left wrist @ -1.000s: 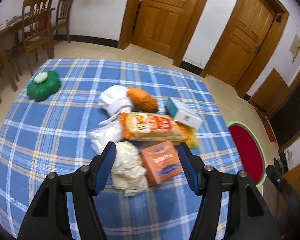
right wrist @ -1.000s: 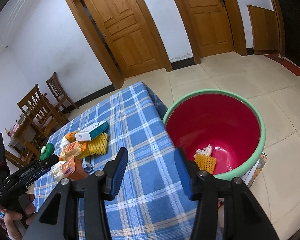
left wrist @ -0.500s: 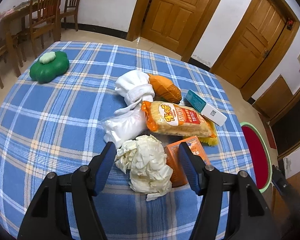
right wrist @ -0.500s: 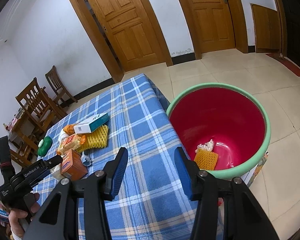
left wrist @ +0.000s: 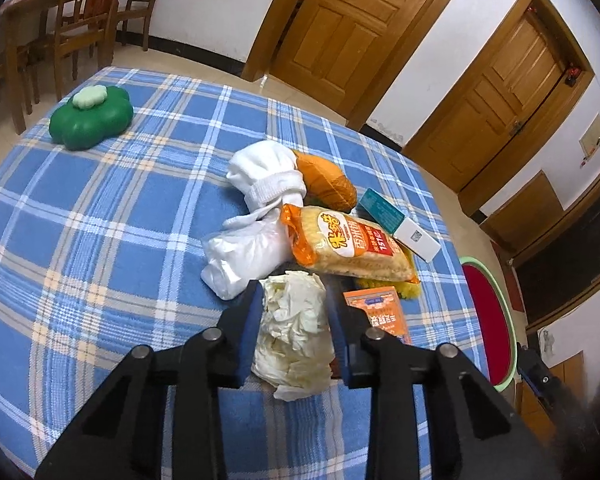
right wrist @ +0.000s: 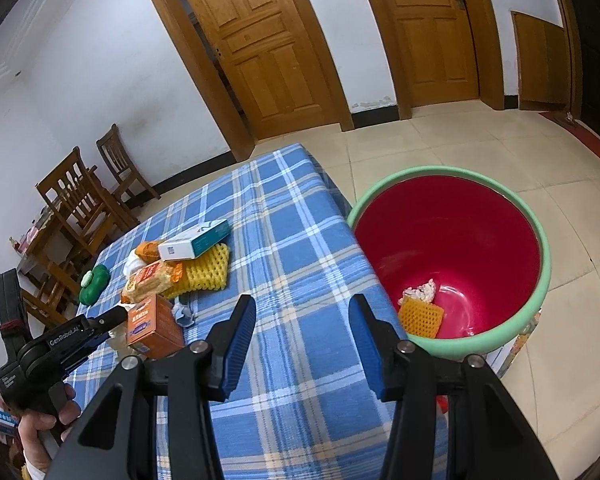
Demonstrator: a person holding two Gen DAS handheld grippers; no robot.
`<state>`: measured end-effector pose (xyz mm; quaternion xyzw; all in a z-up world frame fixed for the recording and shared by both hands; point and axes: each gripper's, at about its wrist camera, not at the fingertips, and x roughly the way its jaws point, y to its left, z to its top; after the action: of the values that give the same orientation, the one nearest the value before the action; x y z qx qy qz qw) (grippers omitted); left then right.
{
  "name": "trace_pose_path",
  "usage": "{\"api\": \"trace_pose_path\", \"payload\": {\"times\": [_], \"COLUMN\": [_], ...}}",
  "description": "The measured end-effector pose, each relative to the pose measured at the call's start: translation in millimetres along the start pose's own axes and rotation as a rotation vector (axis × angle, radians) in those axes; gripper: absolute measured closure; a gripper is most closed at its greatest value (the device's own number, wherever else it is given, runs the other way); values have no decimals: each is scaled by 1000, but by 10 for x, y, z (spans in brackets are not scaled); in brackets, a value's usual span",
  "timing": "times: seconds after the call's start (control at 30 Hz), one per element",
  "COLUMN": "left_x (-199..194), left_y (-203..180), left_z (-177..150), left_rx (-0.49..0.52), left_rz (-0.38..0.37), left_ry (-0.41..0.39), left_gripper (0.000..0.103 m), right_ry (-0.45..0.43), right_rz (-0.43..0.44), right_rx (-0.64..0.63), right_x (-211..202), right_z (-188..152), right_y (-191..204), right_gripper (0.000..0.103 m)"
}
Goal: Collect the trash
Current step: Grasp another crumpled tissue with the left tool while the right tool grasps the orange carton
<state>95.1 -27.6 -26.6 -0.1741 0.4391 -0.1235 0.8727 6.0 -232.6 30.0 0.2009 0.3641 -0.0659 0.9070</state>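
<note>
**Left gripper closed on the crumpled paper**

The crumpled paper [left wrist: 294, 328] lay on the table [left wrist: 100, 216] at the near edge of the trash pile. Half a second before, the left gripper [left wrist: 292, 312] stood wide around it; now its jaws had narrowed to clench the paper's sides, so a lift looked ready. An orange box [left wrist: 378, 312] sat just right of the paper, touching or nearly so, a snack packet [left wrist: 348, 248] just behind. The right gripper [right wrist: 302, 340] hung released over bare cloth. Right of the paper, past the table edge, the bucket [right wrist: 536, 304] stood open with free room.

left gripper [left wrist: 292, 320] moved forward, jaws narrowed onto crumpled paper wad [left wrist: 294, 332]
</note>
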Motion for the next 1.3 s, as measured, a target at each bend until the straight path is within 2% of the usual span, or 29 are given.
{"api": "trace_pose_path", "payload": {"times": [0.43, 0.87, 1.03, 1.3], "left_x": [-318, -599, -599, -529], "left_y": [130, 504, 659, 868], "left_z": [18, -30, -64, -110], "left_rx": [8, -15, -44, -81], "left_rz": [-9, 57, 77, 80], "left_ry": [-51, -103, -96, -73], "left_gripper": [73, 73, 72, 72], "right_ry": [18, 96, 133, 181], "right_rz": [55, 136, 154, 130], "right_rx": [-87, -214, -273, -336], "right_x": [76, 329, 460, 717], "right_z": [-25, -198, -267, -340], "right_y": [417, 1059, 1285, 1519], "right_gripper": [51, 51, 48, 47]}}
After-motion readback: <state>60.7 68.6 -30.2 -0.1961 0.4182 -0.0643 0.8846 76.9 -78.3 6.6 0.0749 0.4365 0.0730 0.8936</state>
